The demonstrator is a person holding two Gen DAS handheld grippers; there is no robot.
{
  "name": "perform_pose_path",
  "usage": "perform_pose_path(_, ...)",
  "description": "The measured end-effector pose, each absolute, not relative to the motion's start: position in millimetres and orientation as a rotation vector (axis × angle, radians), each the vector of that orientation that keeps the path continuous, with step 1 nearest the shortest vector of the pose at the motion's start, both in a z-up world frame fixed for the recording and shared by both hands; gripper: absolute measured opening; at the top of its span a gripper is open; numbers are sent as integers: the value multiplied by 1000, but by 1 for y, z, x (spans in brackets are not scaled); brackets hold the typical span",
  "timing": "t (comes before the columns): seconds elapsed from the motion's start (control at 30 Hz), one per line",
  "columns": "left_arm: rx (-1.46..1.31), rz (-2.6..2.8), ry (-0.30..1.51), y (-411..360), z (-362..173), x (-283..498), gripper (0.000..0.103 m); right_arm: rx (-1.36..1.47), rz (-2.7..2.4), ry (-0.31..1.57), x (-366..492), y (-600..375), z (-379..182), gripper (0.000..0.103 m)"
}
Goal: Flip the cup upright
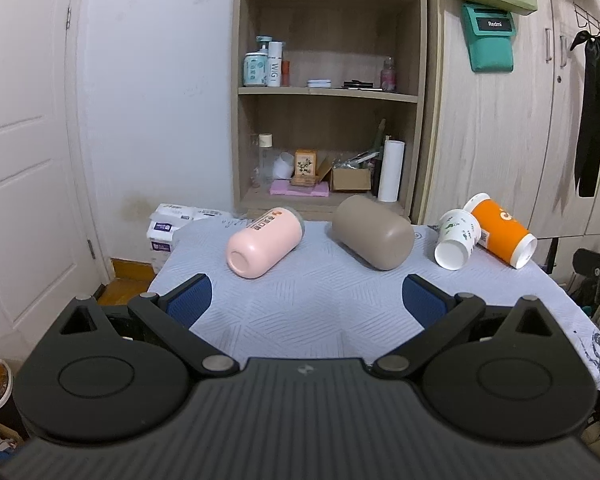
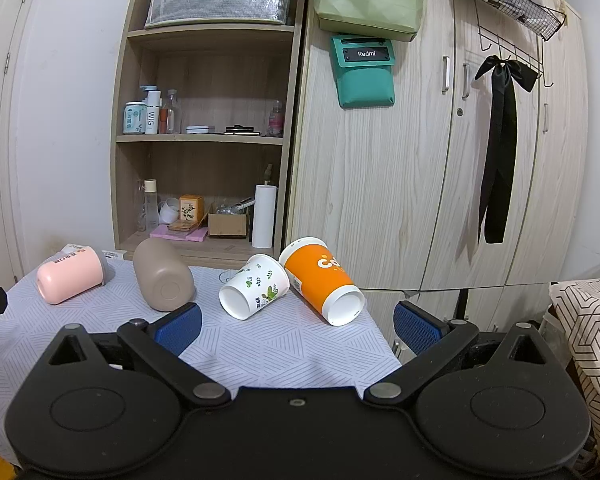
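Note:
Several cups lie on their sides on a table with a pale patterned cloth [image 1: 308,308]. From left to right: a pink cup [image 1: 264,242] [image 2: 70,280], a taupe cup [image 1: 374,232] [image 2: 162,276], a white paper cup with leaf print [image 1: 458,238] [image 2: 254,286] and an orange paper cup [image 1: 502,230] [image 2: 320,280]. My left gripper [image 1: 308,300] is open and empty, short of the pink and taupe cups. My right gripper [image 2: 298,326] is open and empty, just short of the white and orange cups.
A wooden shelf unit [image 1: 328,92] with bottles and boxes stands behind the table. A wardrobe [image 2: 440,168] stands to its right, with a green pouch and a black ribbon hanging on it. A white door [image 1: 24,160] is at left. The table's right edge [image 2: 384,340] drops off near the orange cup.

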State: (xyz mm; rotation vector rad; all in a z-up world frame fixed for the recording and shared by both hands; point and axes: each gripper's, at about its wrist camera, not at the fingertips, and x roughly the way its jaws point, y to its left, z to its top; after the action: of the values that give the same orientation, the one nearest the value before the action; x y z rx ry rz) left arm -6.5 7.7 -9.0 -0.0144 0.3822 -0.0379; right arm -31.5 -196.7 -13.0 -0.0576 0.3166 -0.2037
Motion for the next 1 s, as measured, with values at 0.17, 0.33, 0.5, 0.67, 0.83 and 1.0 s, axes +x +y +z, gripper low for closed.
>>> perform_pose_path(0.17,-16,-35,385,7,-9,-7,103,-56,-205,316,-32,-197,-13,103)
perform_pose_path(0.33,-15,-31,390,7,-7,-8,103,-57,-205,316,-32,-197,-13,103)
perform_pose_path(0.5,-12,-32,392,7,-7,-7,103,-59,-203,318,-32,-197,-13,103)
perform_pose_path(0.67,-9,-32,396,6,-6,-6,103,-62,-197,320,-31,-197,-13,103)
perform_pose_path(0.83,5,-37,406,0,-1,-2,103,-49,-176,330,-26,-202,-16,103)
perform_pose_path(1.0,37,-30,424,-17,8,9,103,-20,-166,348,-15,-215,-20,103)
